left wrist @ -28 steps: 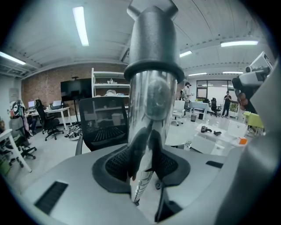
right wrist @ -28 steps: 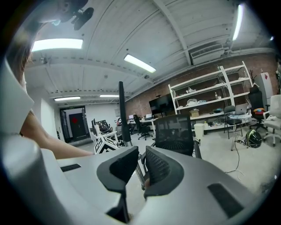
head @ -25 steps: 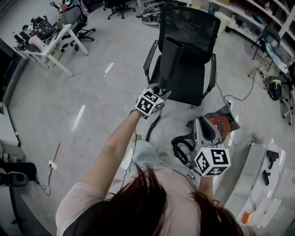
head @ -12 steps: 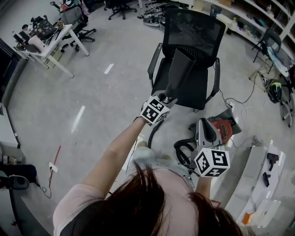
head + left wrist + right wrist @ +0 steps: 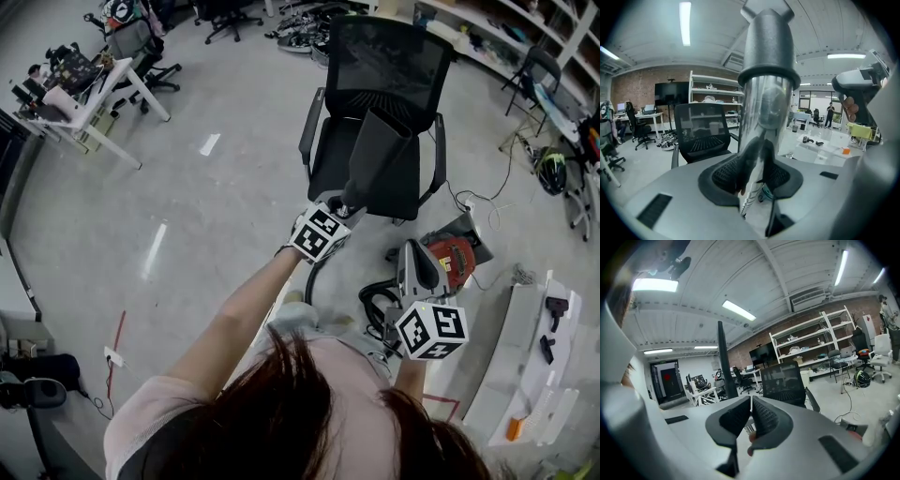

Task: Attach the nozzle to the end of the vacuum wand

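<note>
**Nozzle secured in the left gripper; joining to the wand not yet begun.**

The left gripper (image 5: pixel 757 159) is clamped on the round lower end of the nozzle (image 5: pixel 768 70). The nozzle rises beyond the jaws with its flared mouth farthest away, apparently lifted clear so it can be presented. The right gripper (image 5: pixel 751 401) is well apart to the right. Its jaws have just been closing and now nearly meet, with nothing seen between them. The red vacuum body (image 5: pixel 448 255) and black hose (image 5: pixel 370 302) lie on the floor just beyond it. The wand cannot be identified, so it is judged not yet taken up.
</note>
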{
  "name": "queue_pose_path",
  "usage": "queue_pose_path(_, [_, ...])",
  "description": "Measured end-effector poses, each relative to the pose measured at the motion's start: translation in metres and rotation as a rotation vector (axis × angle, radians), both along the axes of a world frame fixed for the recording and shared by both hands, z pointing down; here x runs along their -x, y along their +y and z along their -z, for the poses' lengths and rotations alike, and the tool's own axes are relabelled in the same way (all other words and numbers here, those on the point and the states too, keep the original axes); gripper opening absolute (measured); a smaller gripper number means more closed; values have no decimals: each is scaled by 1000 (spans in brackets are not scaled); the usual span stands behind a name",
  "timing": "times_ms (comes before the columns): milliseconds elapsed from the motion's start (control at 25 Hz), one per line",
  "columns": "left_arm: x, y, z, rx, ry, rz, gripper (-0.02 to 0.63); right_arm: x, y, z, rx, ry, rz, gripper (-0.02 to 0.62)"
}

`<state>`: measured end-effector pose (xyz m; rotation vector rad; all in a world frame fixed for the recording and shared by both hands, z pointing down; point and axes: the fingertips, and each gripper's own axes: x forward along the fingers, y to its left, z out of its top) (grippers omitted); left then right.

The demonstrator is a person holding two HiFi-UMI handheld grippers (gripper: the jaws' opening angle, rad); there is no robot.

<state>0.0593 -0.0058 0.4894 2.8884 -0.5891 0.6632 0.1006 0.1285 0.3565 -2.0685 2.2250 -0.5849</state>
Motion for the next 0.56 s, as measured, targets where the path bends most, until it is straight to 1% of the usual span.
queue_pose_path(200, [9,-3,2,6,3,-14,140,5,-7,-1,23,5,-44,29])
queue_pose_path(360, [16,-5,2,25,27,4,140,5,-13,-5,59,38,-71,26])
queue_pose_path(560, [21,-8,2,30,50,24,140,8,-19,-7,62,42,-81,26])
